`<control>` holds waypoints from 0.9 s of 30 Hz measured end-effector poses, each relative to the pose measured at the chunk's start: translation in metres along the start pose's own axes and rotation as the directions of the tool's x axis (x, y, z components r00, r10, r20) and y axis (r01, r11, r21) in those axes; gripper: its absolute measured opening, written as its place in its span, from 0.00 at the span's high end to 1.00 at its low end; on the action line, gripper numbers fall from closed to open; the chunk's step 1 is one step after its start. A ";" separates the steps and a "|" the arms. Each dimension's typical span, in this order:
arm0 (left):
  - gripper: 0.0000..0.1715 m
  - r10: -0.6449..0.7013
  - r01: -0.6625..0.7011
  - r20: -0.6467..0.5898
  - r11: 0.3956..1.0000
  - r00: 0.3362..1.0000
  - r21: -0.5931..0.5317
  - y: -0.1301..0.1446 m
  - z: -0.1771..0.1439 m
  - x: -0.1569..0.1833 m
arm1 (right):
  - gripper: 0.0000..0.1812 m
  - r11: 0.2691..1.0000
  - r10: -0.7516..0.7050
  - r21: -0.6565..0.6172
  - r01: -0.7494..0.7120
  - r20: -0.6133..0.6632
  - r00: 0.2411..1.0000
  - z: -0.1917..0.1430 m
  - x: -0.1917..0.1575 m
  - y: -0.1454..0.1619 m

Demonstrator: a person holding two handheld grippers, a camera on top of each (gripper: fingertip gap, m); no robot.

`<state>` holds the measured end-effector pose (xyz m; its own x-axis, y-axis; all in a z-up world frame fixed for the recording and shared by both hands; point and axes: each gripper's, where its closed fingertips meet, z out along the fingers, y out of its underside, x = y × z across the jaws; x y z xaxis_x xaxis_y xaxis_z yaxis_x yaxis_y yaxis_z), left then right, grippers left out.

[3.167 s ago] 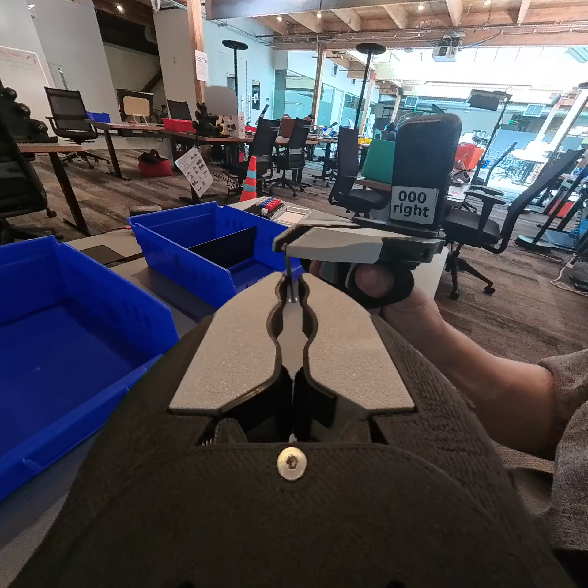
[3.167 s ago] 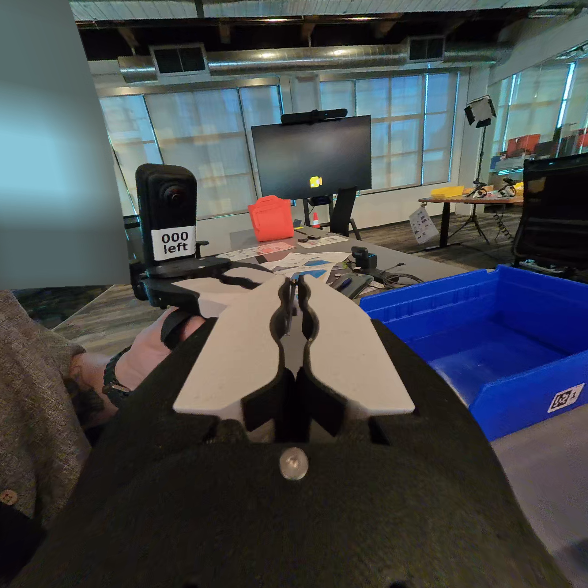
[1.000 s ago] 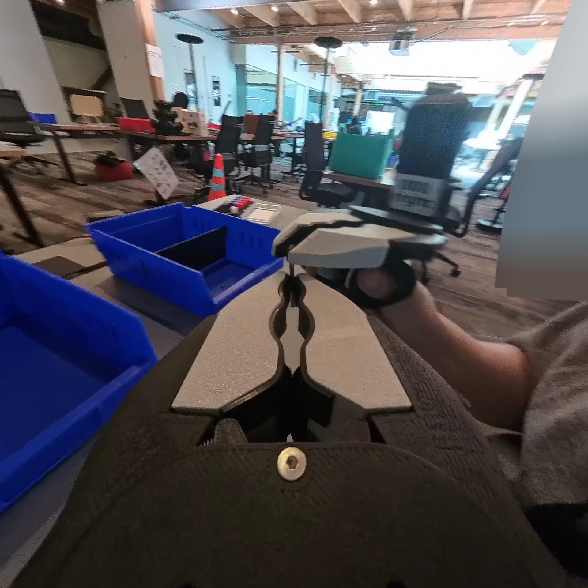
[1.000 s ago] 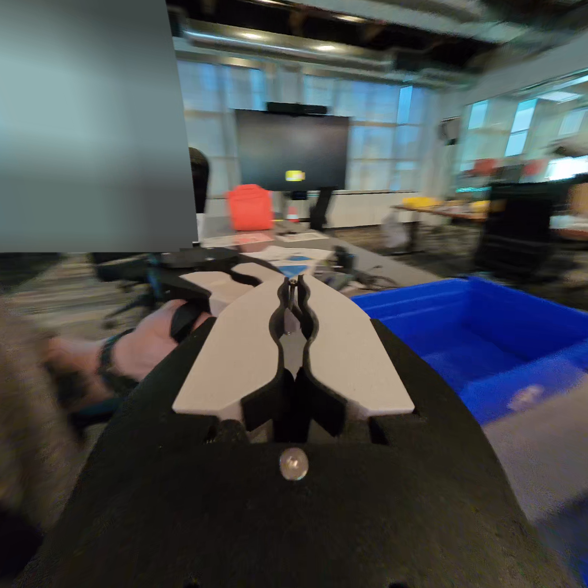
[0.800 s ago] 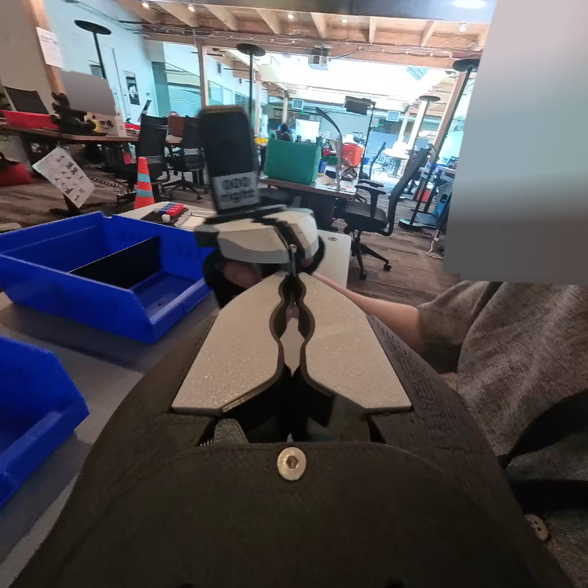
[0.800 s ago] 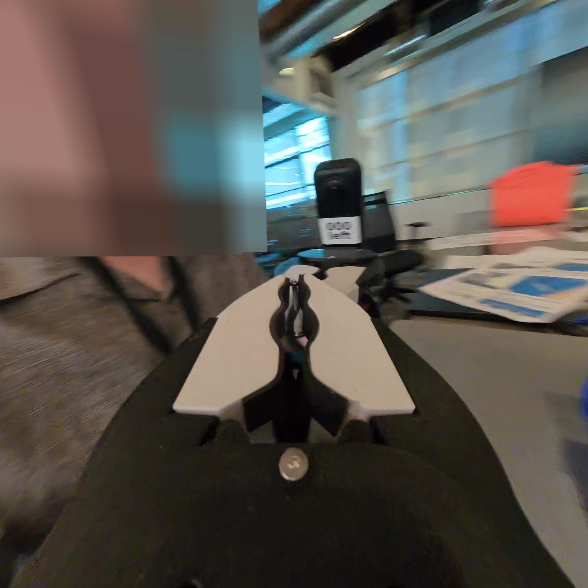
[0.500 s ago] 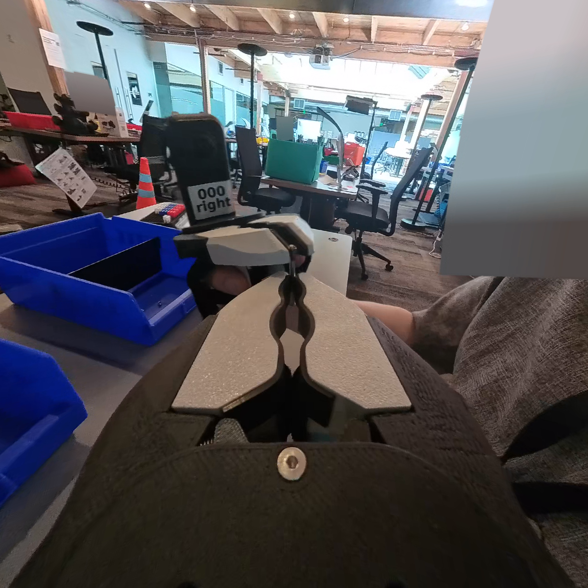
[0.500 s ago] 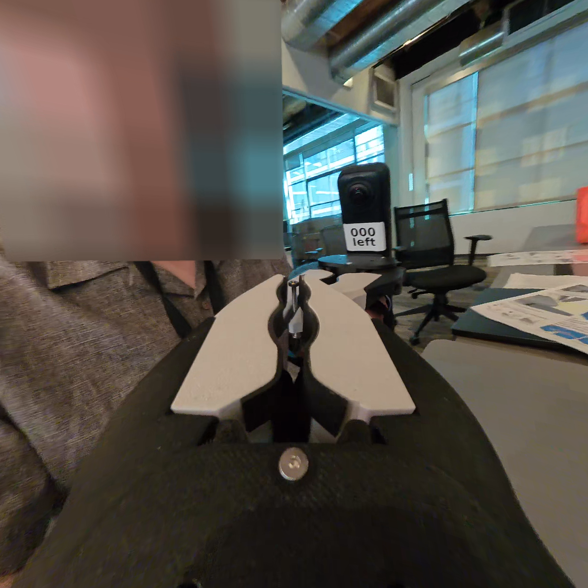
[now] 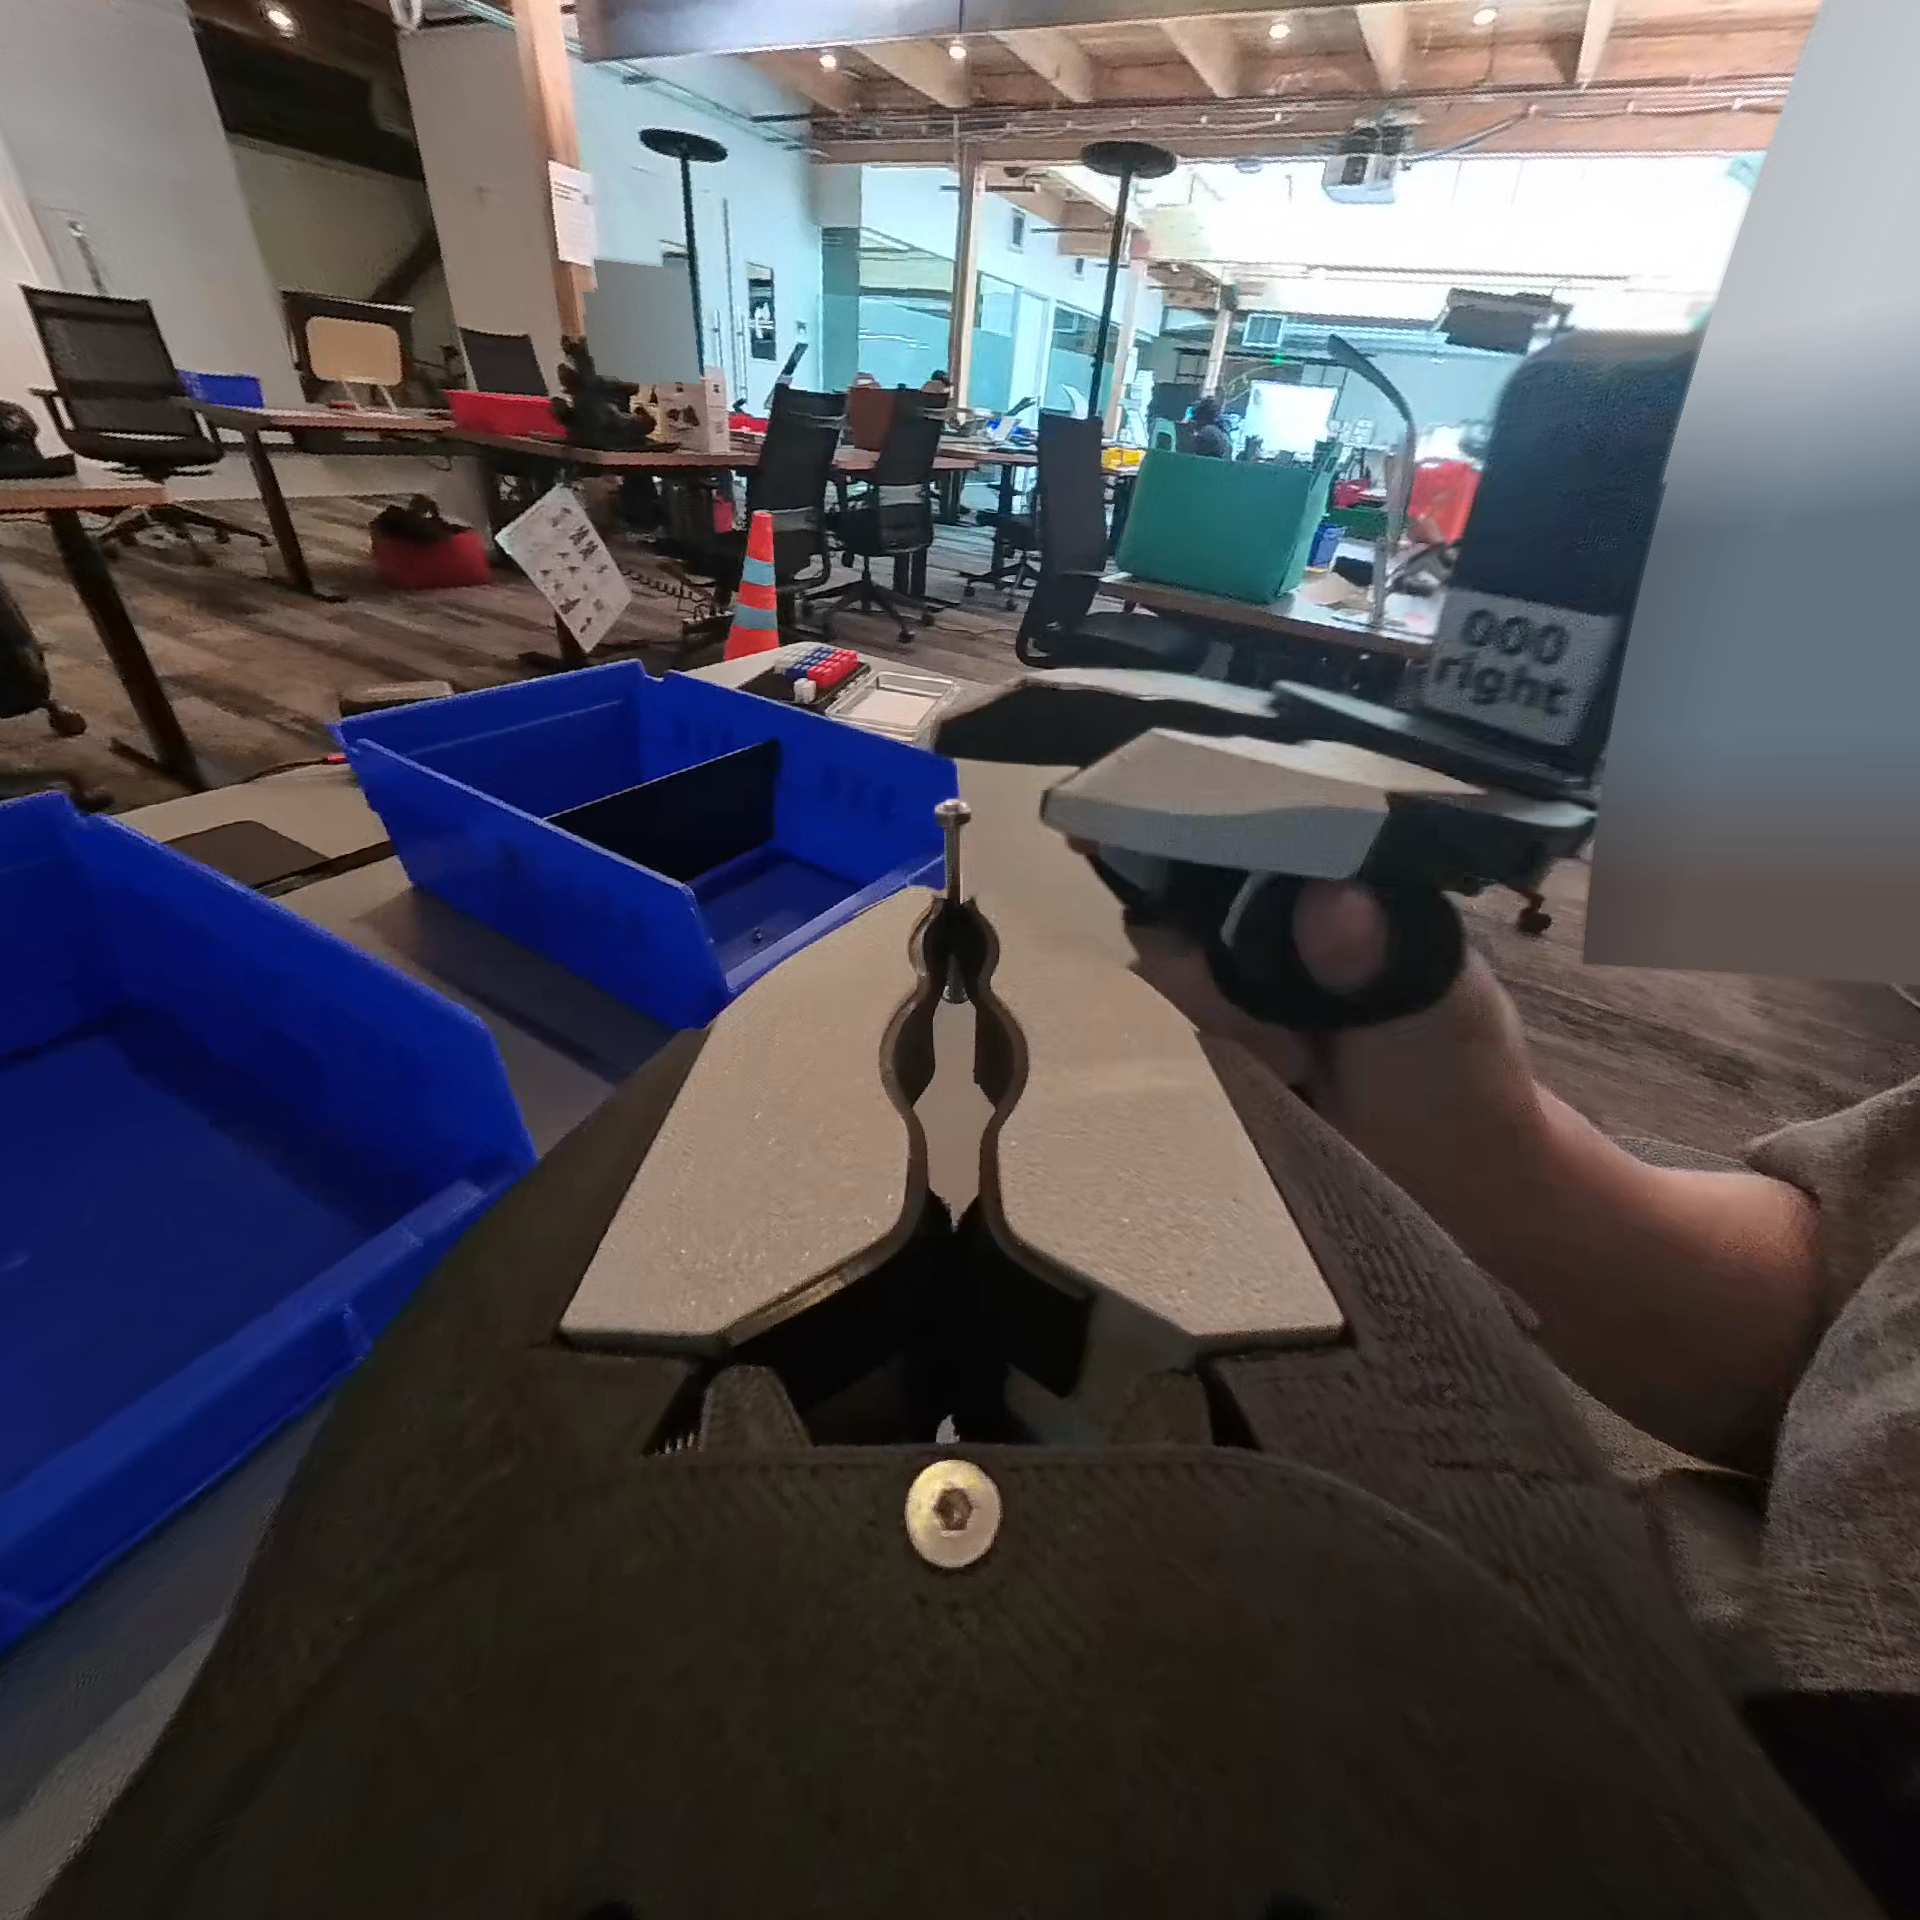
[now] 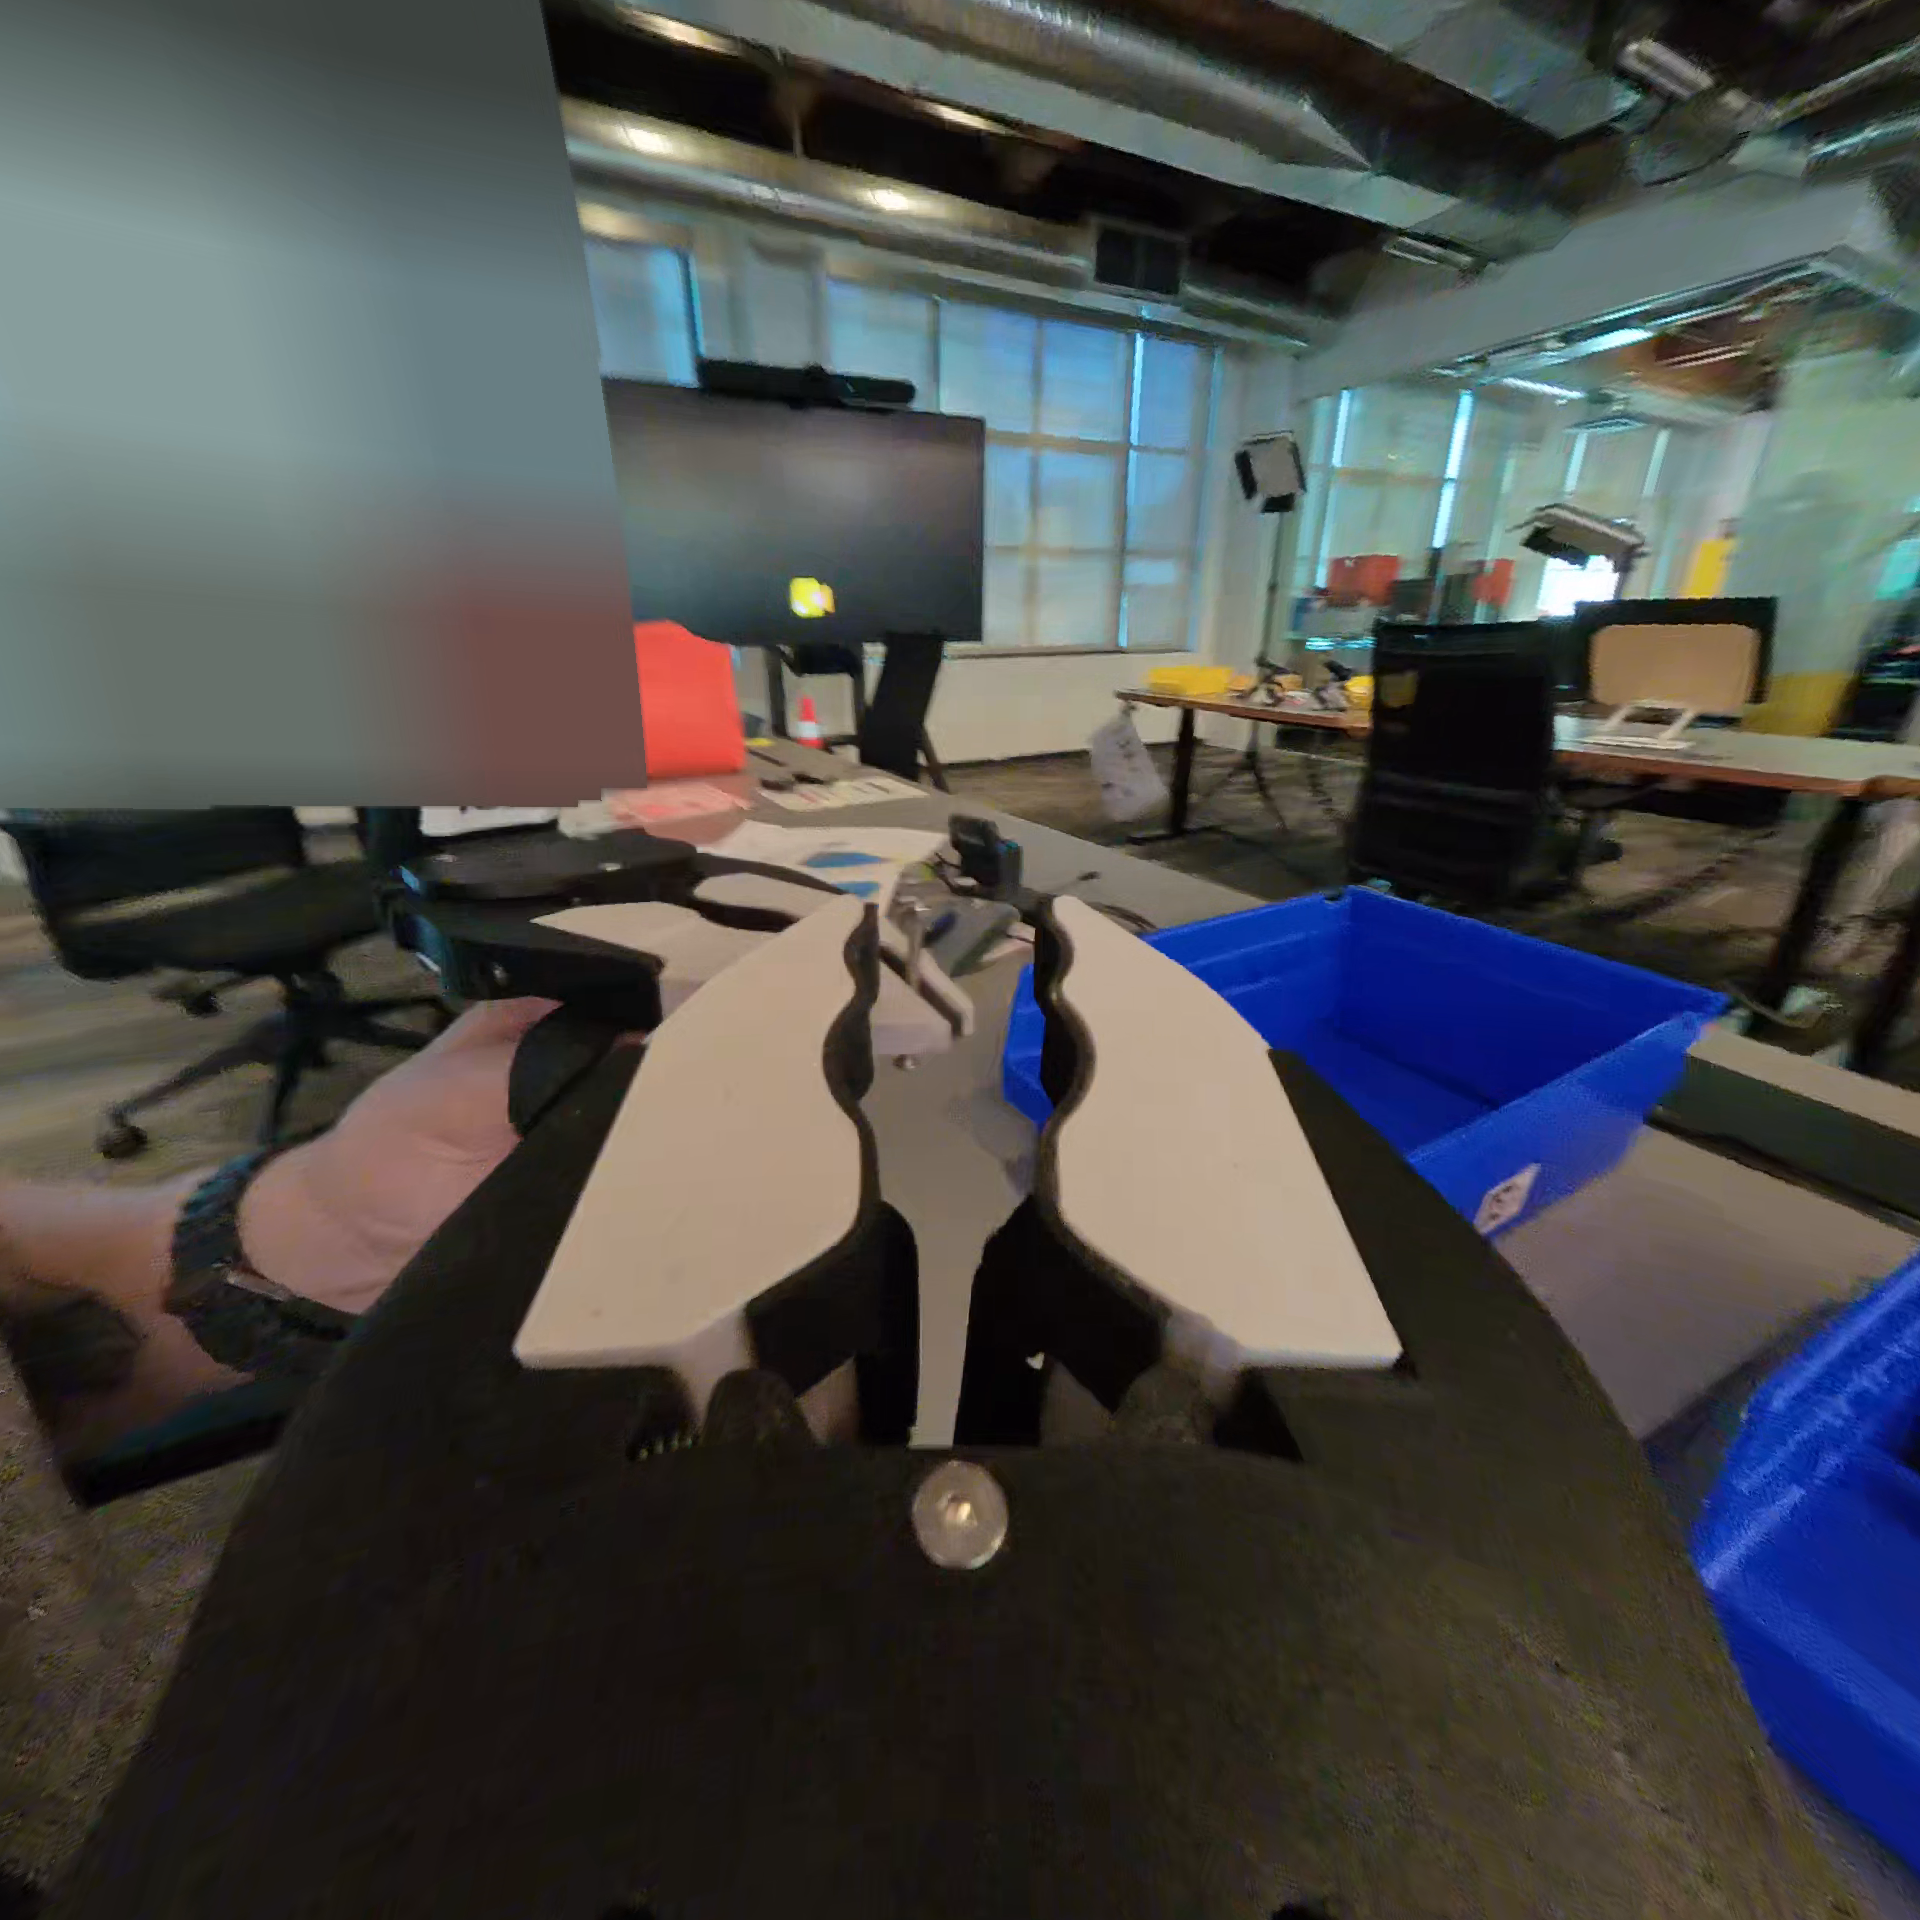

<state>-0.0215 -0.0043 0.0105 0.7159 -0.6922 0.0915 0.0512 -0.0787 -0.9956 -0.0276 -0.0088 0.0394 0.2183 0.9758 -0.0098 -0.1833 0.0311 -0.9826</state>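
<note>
My left gripper (image 9: 956, 920) is shut on a small silver screw (image 9: 952, 852), which stands upright with its head above the fingertips. My right gripper (image 10: 956, 914) is open and empty, with a wide gap between the jaws. In the left wrist view it (image 9: 994, 771) hovers just right of the screw, apart from it, held by a hand (image 9: 1455, 1122). In the right wrist view the left gripper (image 10: 925, 977) with the screw (image 10: 912, 935) sits just beyond my open fingertips. Both grippers are above the near edge of a grey table (image 9: 468, 935).
A blue bin with a black divider (image 9: 644, 821) stands on the table beyond the left gripper, with a larger blue bin (image 9: 156, 1143) at the left. In the right wrist view a blue bin (image 10: 1351, 1018) lies to the right and another (image 10: 1818, 1507) at lower right. Office chairs and desks stand behind. The grippers are tip to tip, or close to it.
Earlier both grippers were shut on the screw. The right gripper has now opened and drawn off it, and the left keeps it. Both views have swung back toward the bins.
</note>
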 end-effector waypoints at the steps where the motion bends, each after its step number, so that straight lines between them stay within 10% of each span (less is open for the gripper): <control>1: 0.99 0.004 -0.004 0.005 1.000 1.000 -0.003 0.001 0.000 0.000 | 0.84 1.000 -0.023 -0.021 0.023 -0.018 1.000 0.002 -0.003 0.002; 19: 0.99 0.057 -0.056 0.043 0.998 0.997 -0.016 0.000 -0.001 0.000 | 0.97 0.999 -0.008 -0.038 0.006 -0.051 0.999 0.015 -0.009 0.009; 24: 0.99 -0.016 0.017 -0.112 1.000 0.994 0.016 -0.006 -0.003 0.017 | 0.98 0.993 0.118 -0.023 -0.117 0.362 0.925 0.008 -0.021 0.001; 27: 0.99 -0.005 0.005 -0.242 1.000 0.970 -0.002 -0.005 0.001 0.044 | 0.98 0.963 0.231 -0.105 -0.249 0.795 0.561 -0.019 -0.036 -0.008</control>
<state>0.0102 -0.0335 0.0192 0.5258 -0.8449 0.0988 0.0529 -0.0834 -0.9951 -0.0156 -0.0480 0.0440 -0.6821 0.7262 -0.0853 -0.1302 -0.2354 -0.9631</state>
